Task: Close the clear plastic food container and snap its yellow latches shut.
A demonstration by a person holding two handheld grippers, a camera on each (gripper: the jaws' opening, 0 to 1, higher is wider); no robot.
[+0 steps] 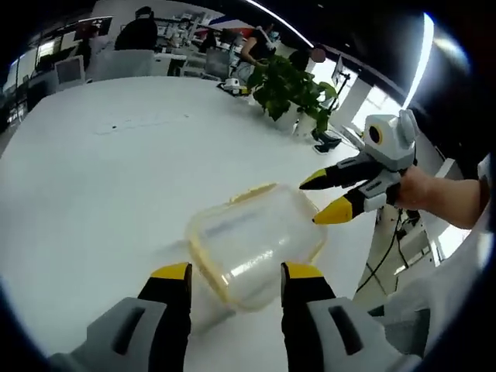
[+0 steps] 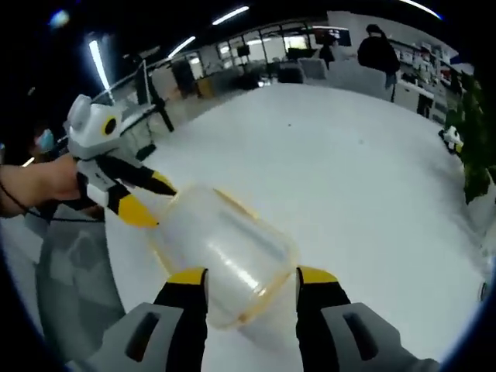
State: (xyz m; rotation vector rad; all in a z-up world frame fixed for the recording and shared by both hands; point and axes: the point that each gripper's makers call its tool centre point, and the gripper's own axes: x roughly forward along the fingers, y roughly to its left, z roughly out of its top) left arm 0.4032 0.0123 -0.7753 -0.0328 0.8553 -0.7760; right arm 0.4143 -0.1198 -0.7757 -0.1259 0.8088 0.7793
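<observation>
Both my left gripper and right gripper gape, flanking the container to steady it for latching.

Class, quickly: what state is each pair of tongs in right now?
Left tongs: open, holding nothing, aimed at the container.
Right tongs: open, holding nothing.

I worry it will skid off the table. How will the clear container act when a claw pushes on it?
The container looks empty, so it is probably light. The white table looks smooth, so it may slide rather than tip. Its thin walls probably flex.
</observation>
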